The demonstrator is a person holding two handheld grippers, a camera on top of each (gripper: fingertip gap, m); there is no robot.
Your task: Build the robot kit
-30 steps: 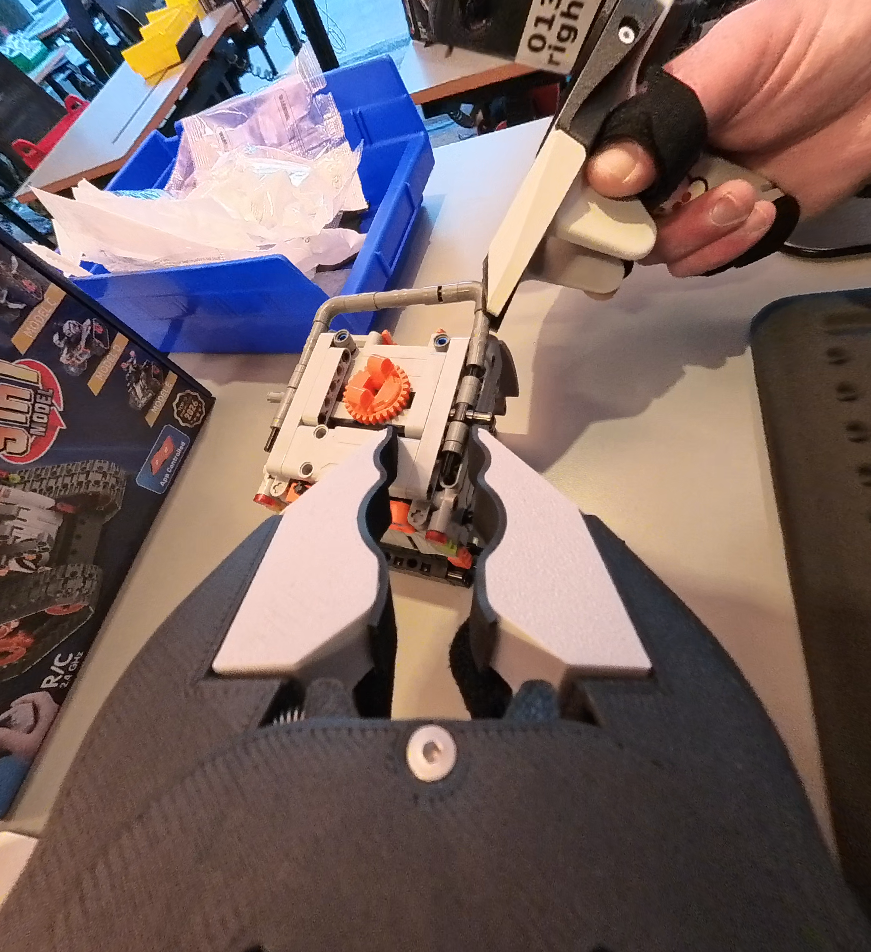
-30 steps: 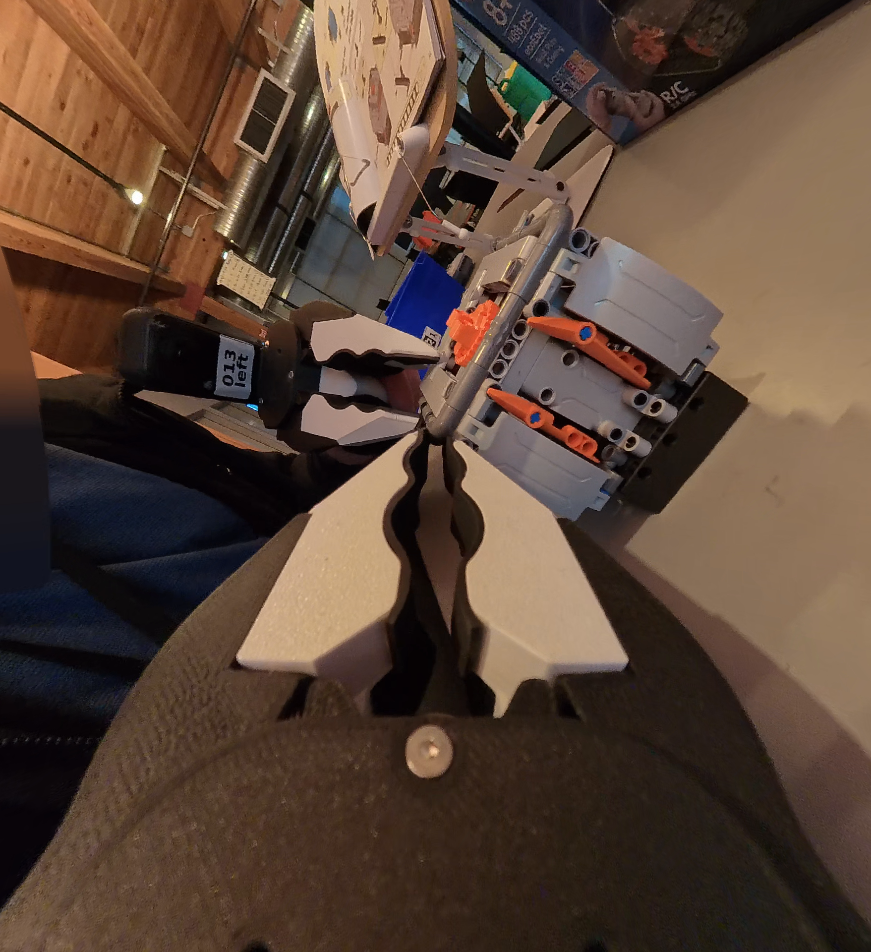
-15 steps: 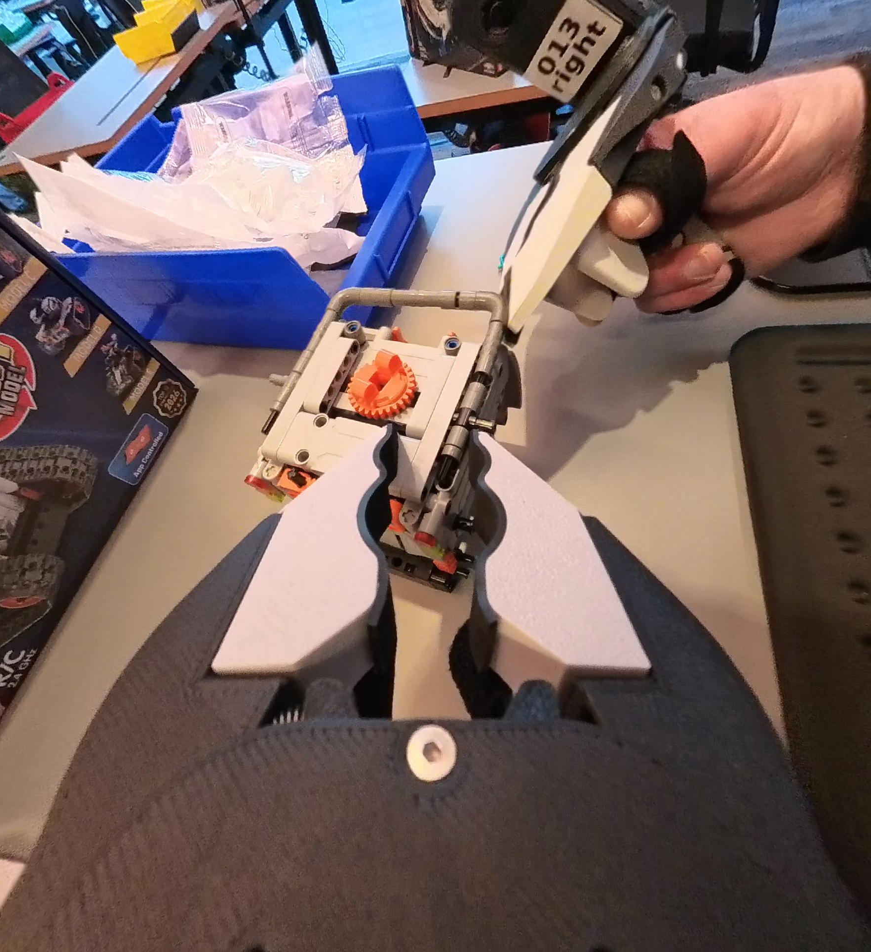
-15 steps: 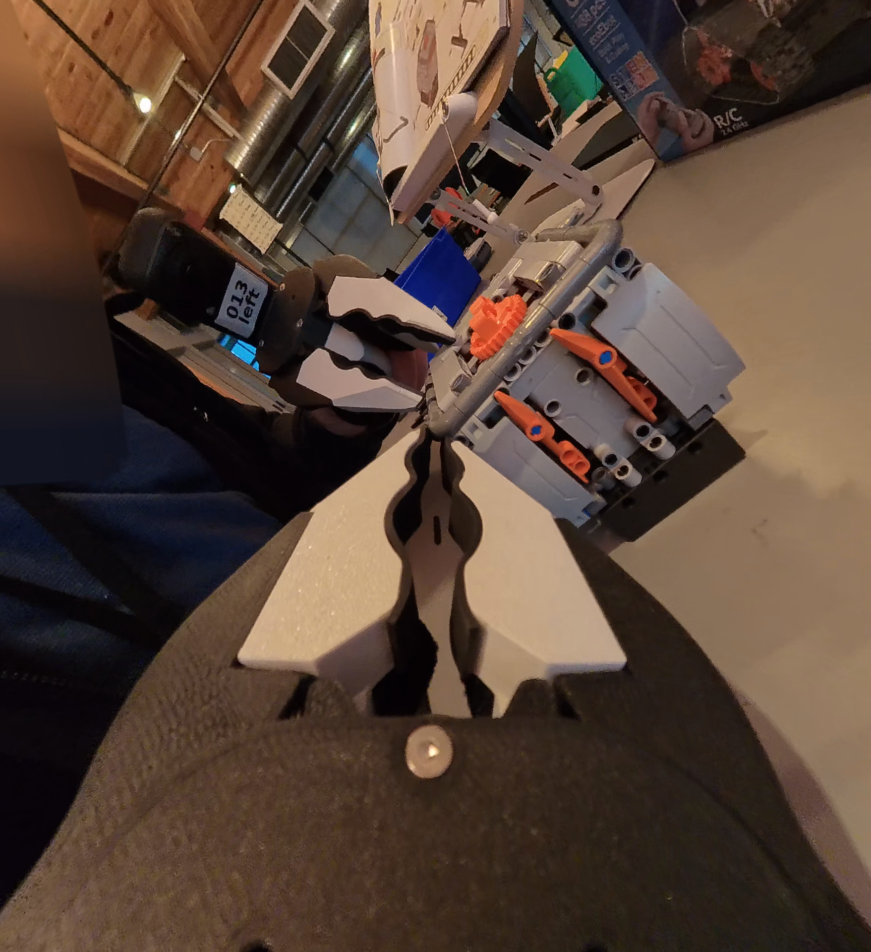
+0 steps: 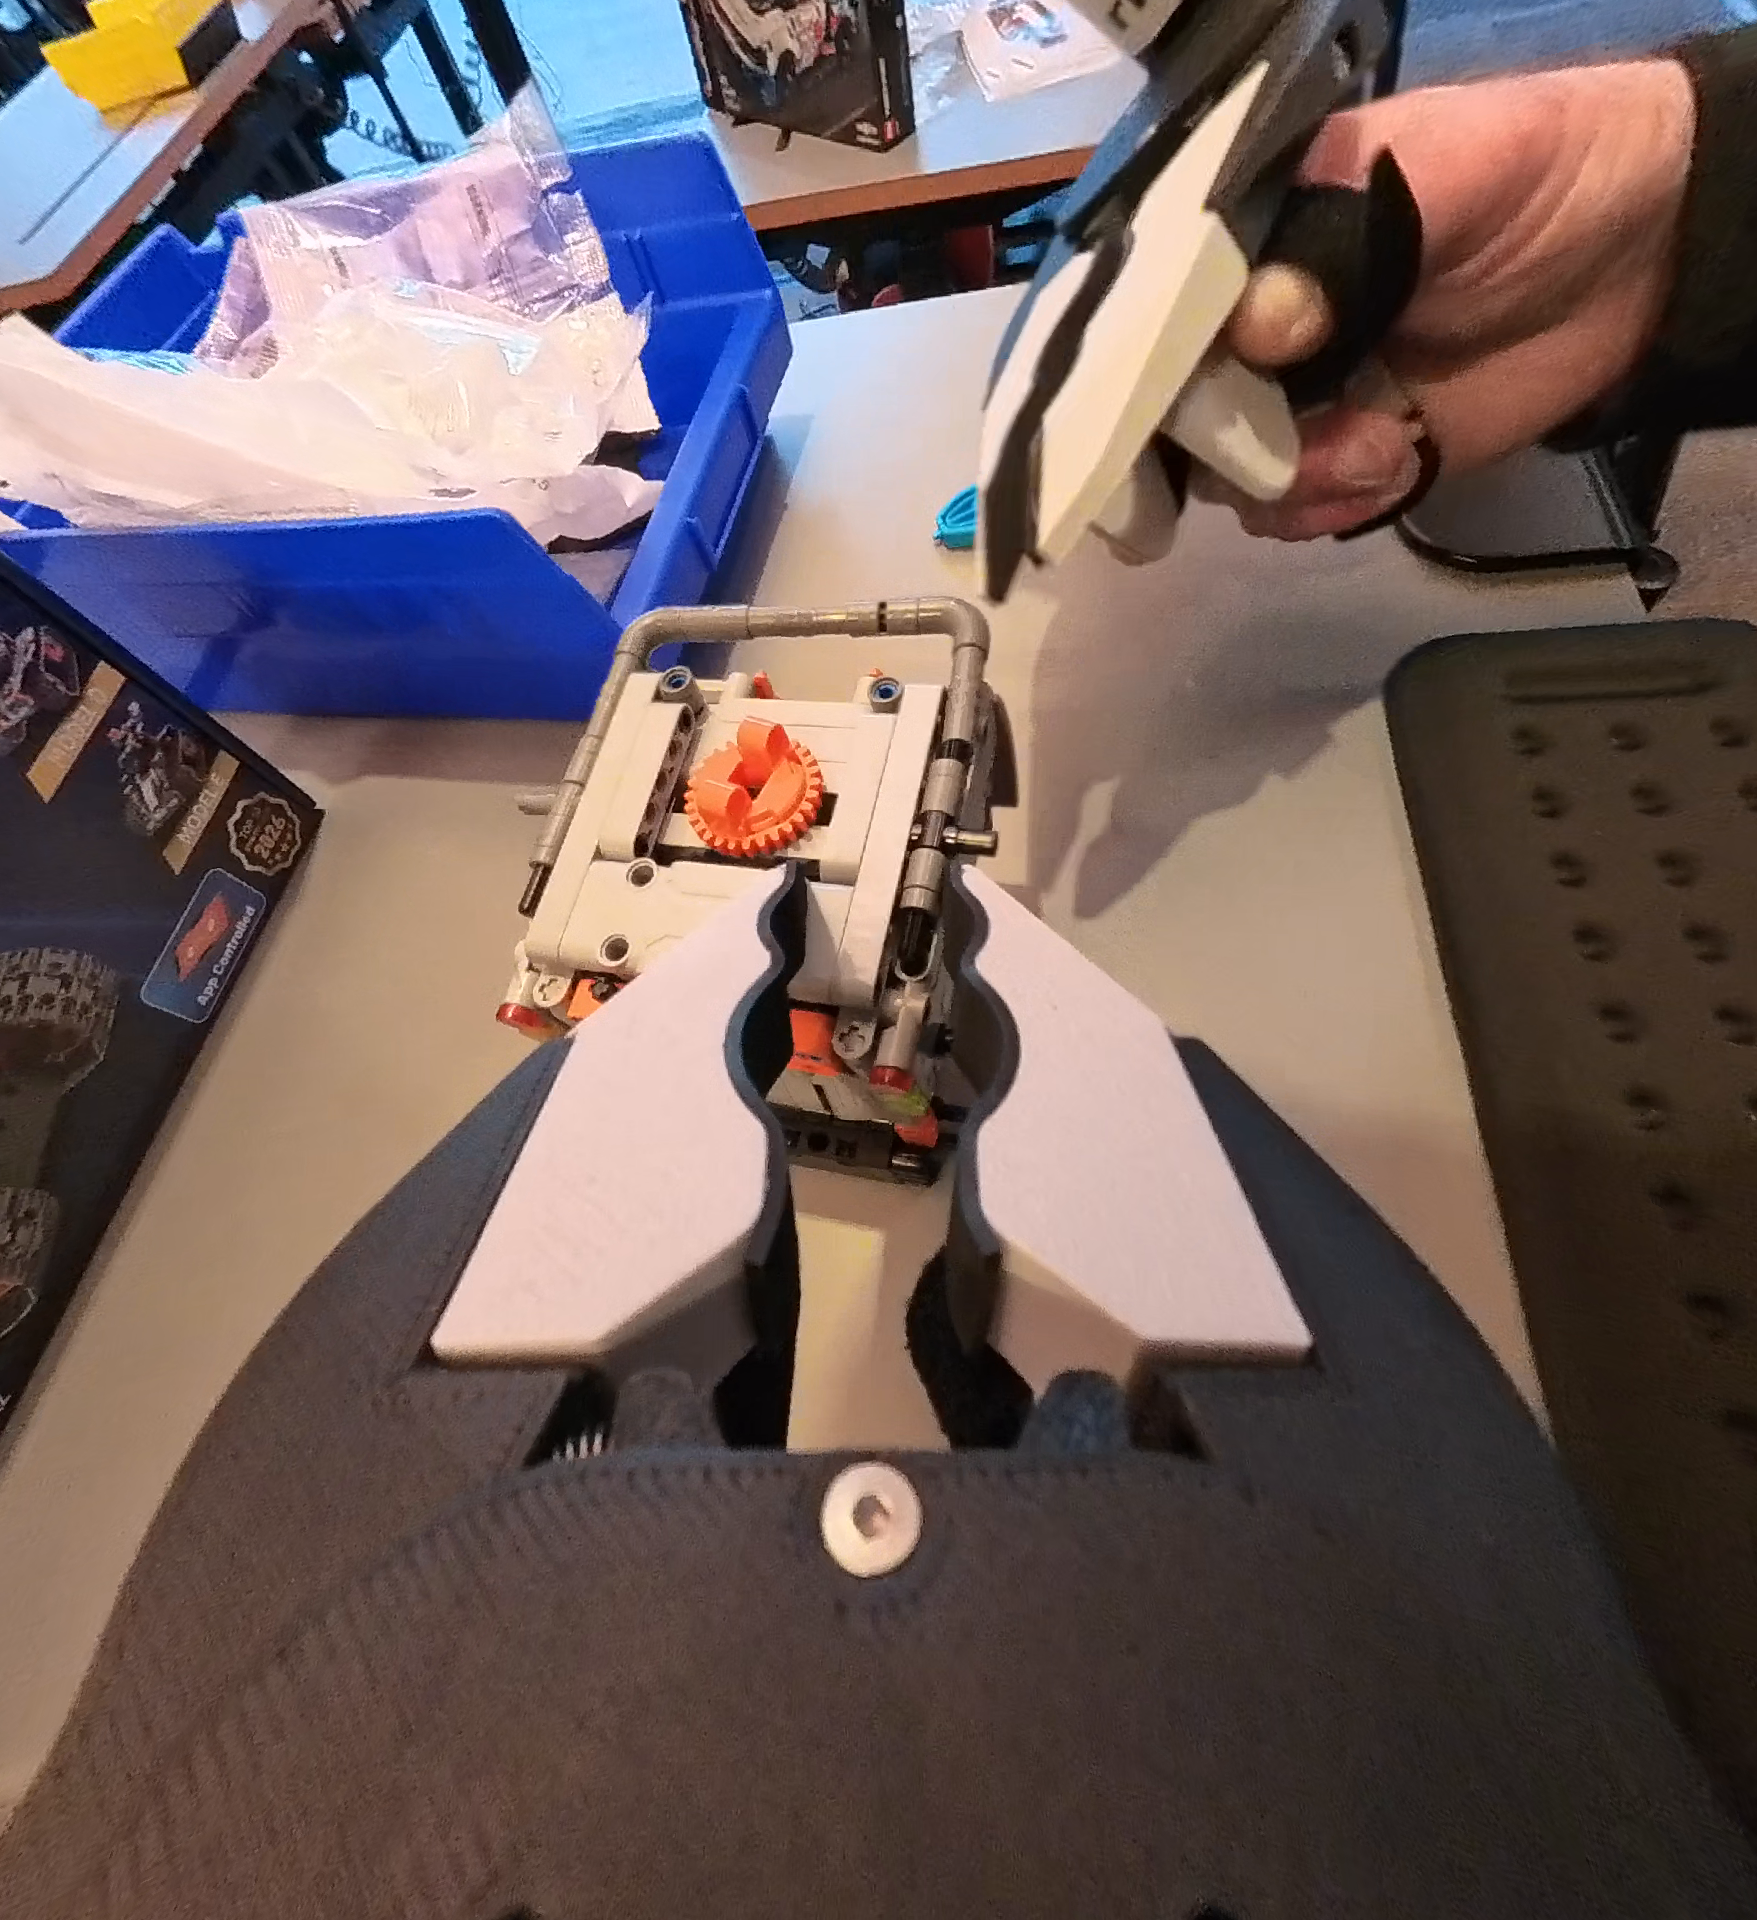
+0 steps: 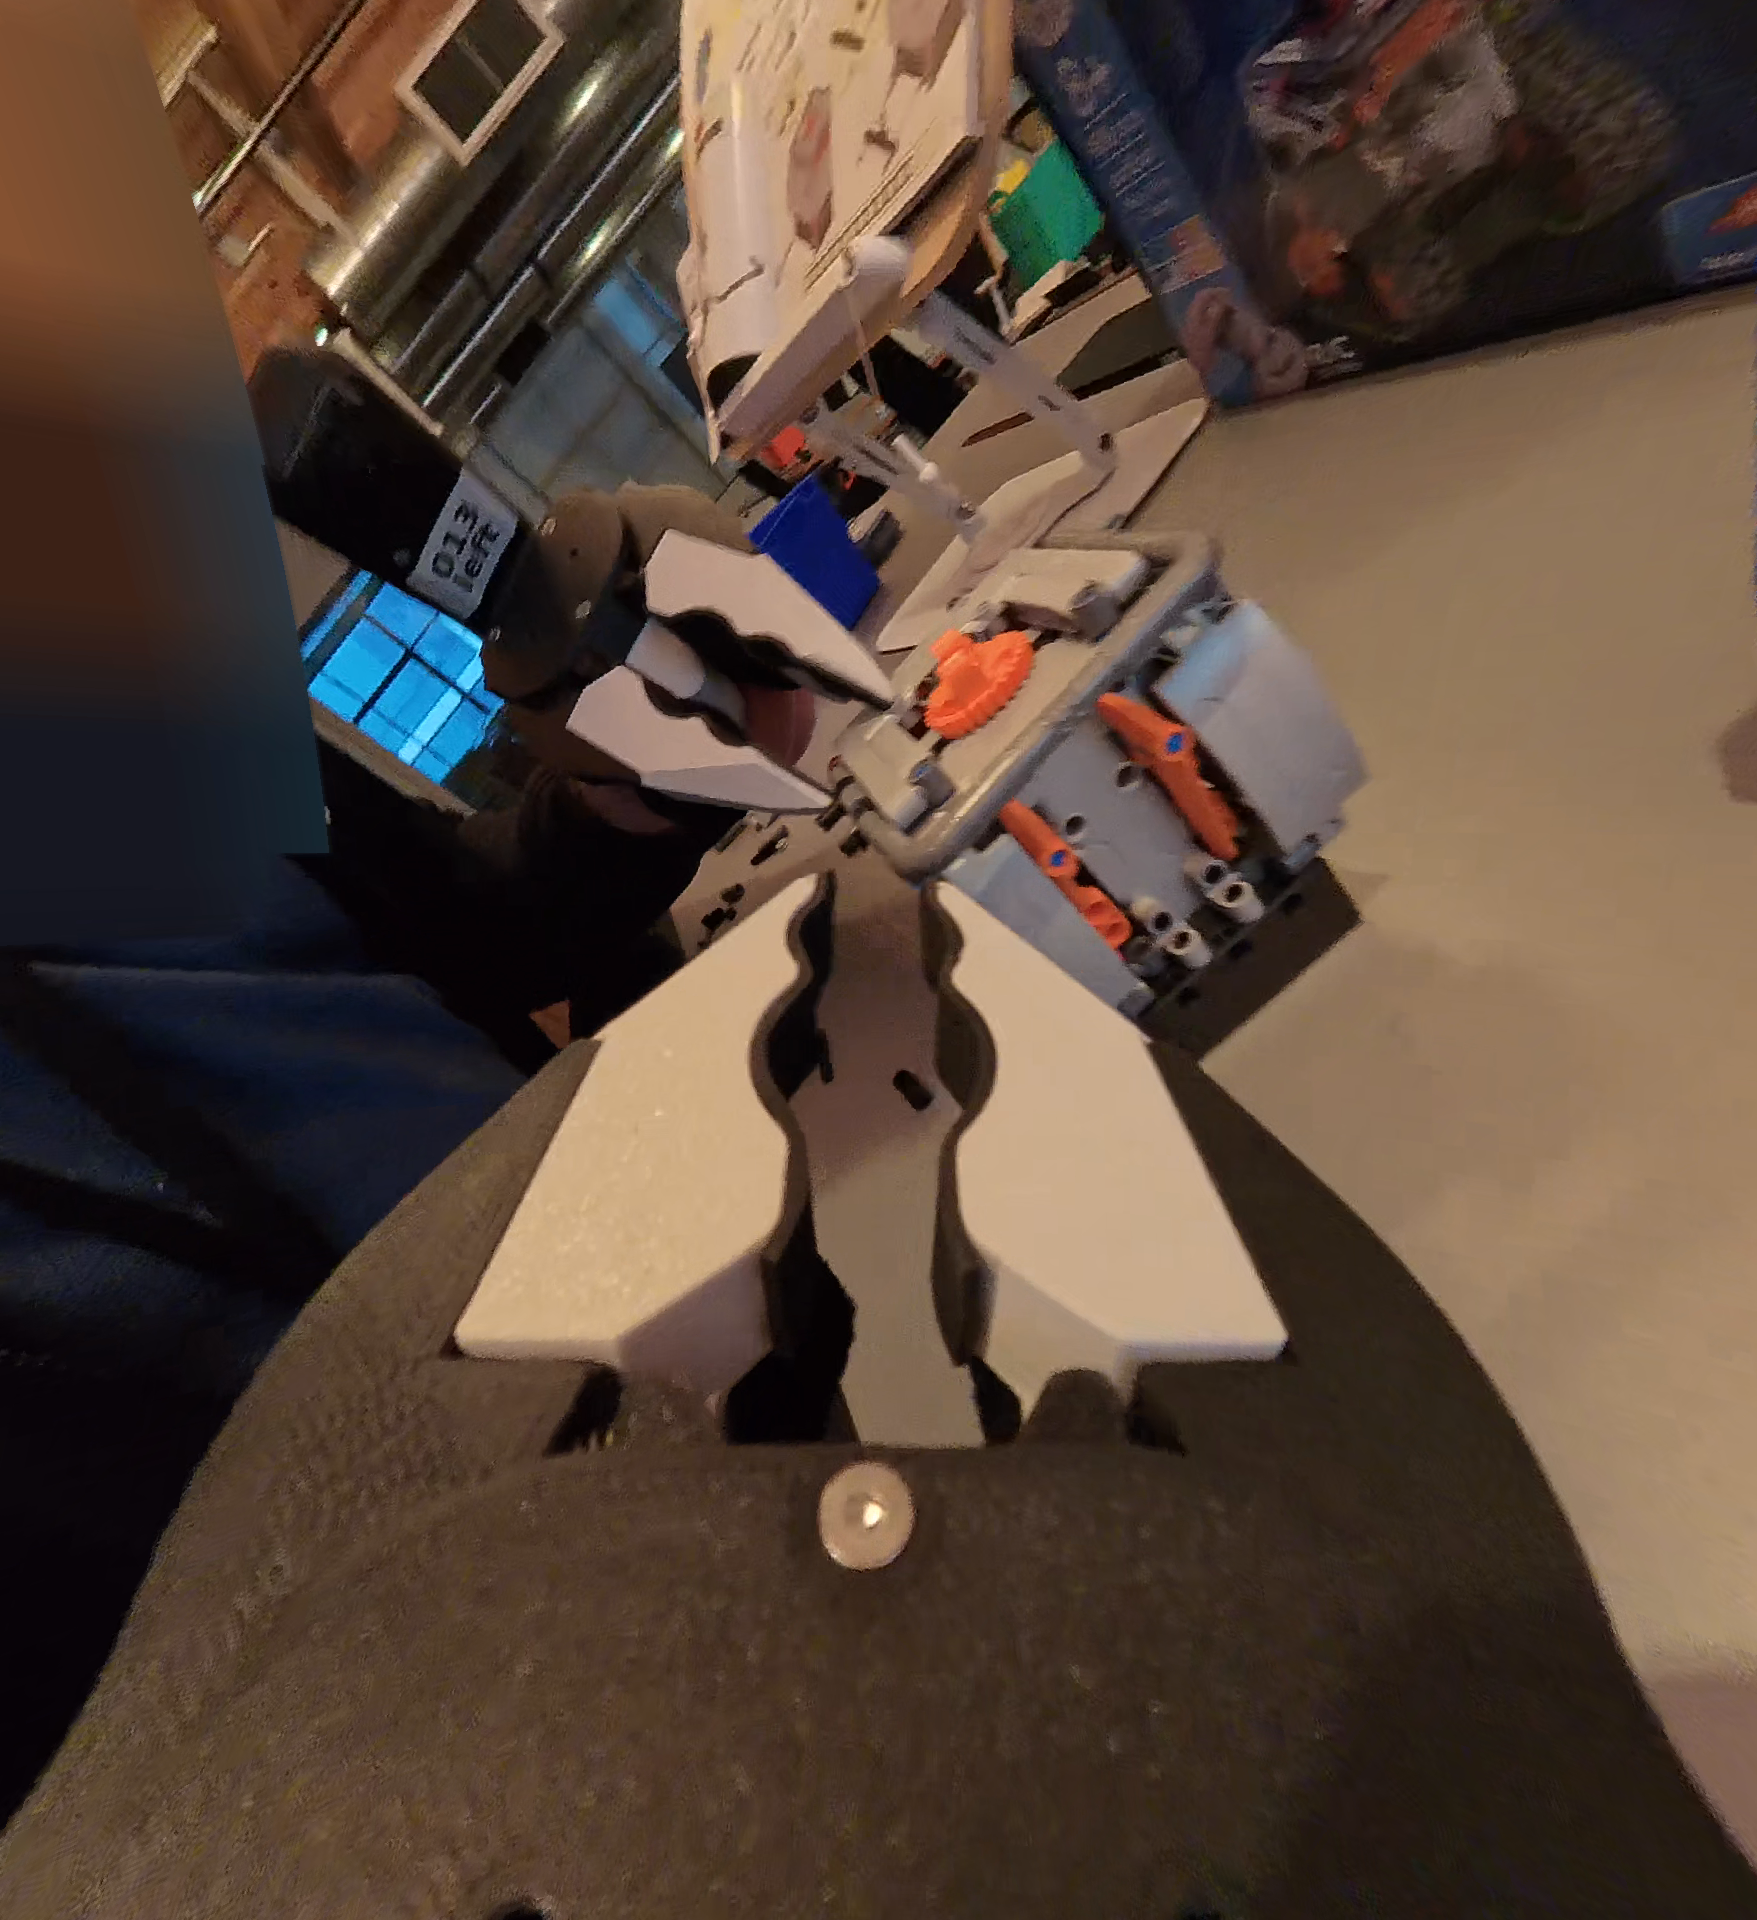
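Left gripper (image 5: 869, 914) clamps a grey brick-built model (image 5: 749, 831) with orange gear (image 5: 752, 800) on the table (image 5: 1217, 831) — right gripper (image 6: 874, 894), empty and narrowly parted, hovers beside it, near a blue bin (image 5: 334, 613).

The grey brick model (image 5: 770, 831) with an orange gear (image 5: 752, 798) is clamped by the left gripper (image 5: 869, 904) on the surface (image 5: 1165, 810). The right gripper (image 5: 1009, 551), parted, is held above its bar, beside a blue bin (image 5: 334, 613).

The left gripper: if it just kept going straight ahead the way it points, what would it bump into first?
The left gripper already straddles the grey brick model; pushed on, its jaws would likely meet that model's body first.
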